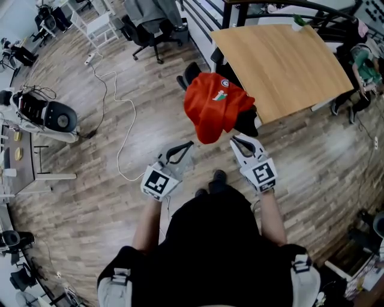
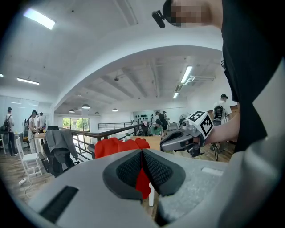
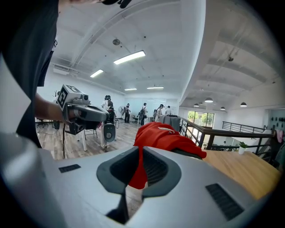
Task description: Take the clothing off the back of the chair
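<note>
A red garment (image 1: 216,105) hangs bunched over the back of a black chair (image 1: 247,124) at the near corner of a wooden table (image 1: 282,60). My left gripper (image 1: 191,144) points at the garment's lower left edge, close to it, with its jaws shut. The red cloth (image 2: 118,147) shows just beyond its closed pads (image 2: 142,153). My right gripper (image 1: 235,140) sits just below the garment's lower right edge. Its jaws (image 3: 140,151) stand a little apart, with the red cloth (image 3: 164,136) showing through the narrow gap. I cannot tell whether either gripper touches the cloth.
A white cable (image 1: 120,114) snakes over the wooden floor at left. An office chair (image 1: 153,24) draped with grey clothing stands at the back beside a black railing (image 1: 204,18). Equipment (image 1: 48,114) sits at far left. The person's shoe (image 1: 217,177) is between the grippers.
</note>
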The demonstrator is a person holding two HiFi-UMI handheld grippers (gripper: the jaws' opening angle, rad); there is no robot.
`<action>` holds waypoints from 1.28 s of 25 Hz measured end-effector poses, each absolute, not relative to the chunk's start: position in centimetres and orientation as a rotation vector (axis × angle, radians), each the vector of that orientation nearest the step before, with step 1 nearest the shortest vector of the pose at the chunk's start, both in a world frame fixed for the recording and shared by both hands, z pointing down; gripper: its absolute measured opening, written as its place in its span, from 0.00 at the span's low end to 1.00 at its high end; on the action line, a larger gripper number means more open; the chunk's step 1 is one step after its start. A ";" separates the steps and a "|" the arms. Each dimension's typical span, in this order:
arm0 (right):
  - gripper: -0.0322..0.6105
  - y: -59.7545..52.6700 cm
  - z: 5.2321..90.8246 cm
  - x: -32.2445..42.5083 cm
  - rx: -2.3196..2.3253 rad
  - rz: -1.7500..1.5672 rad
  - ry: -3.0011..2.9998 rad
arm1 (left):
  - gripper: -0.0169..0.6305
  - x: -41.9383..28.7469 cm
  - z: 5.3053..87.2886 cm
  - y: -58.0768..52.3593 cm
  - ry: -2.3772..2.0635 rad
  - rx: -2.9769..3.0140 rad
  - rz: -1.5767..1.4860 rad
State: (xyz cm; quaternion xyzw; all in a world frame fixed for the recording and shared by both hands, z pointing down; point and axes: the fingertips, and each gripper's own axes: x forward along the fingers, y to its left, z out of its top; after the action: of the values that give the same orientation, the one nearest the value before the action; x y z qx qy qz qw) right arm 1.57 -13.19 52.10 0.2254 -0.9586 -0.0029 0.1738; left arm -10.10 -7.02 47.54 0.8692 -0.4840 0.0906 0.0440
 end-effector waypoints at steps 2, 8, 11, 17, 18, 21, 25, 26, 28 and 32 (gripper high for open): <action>0.08 -14.2 51.9 1.9 0.634 0.021 -2.729 | 0.03 -9.8 47.5 -7.9 -1.485 2.648 0.280; 0.11 -17.2 51.9 2.8 0.648 0.016 -2.722 | 0.03 -9.2 47.4 -10.1 -1.514 2.624 0.289; 0.10 -18.5 52.1 3.0 0.634 0.046 -2.743 | 0.03 -9.2 47.6 -10.9 -1.540 2.600 0.303; 0.14 -20.8 52.8 2.8 0.616 0.013 -2.736 | 0.03 -9.7 48.2 -12.1 -1.604 2.529 0.323; 0.15 -21.1 53.0 2.7 0.605 0.008 -2.739 | 0.03 -9.8 48.3 -12.3 -1.617 2.523 0.325; 0.15 -21.5 53.4 2.2 0.558 0.017 -2.751 | 0.03 -10.1 48.5 -12.8 -1.646 2.504 0.322; 0.19 -21.9 53.3 1.4 0.526 0.022 -2.751 | 0.03 -10.3 48.3 -13.7 -1.665 2.496 0.324; 0.20 -21.8 53.3 1.3 0.520 0.026 -2.755 | 0.03 -10.4 48.3 -13.8 -1.663 2.495 0.323; 0.21 -21.5 53.2 1.1 0.510 0.033 -2.766 | 0.03 -10.7 48.3 -13.9 -1.659 2.498 0.322; 0.21 -21.9 53.1 0.7 0.511 0.058 -2.769 | 0.03 -12.1 48.5 -15.2 -1.635 2.499 0.316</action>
State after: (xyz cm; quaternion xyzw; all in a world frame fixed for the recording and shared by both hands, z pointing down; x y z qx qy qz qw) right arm 0.68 -21.95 53.05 0.1789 -0.9703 0.0203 0.1617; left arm -12.11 -15.17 48.55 0.8302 -0.5431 0.1048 0.0692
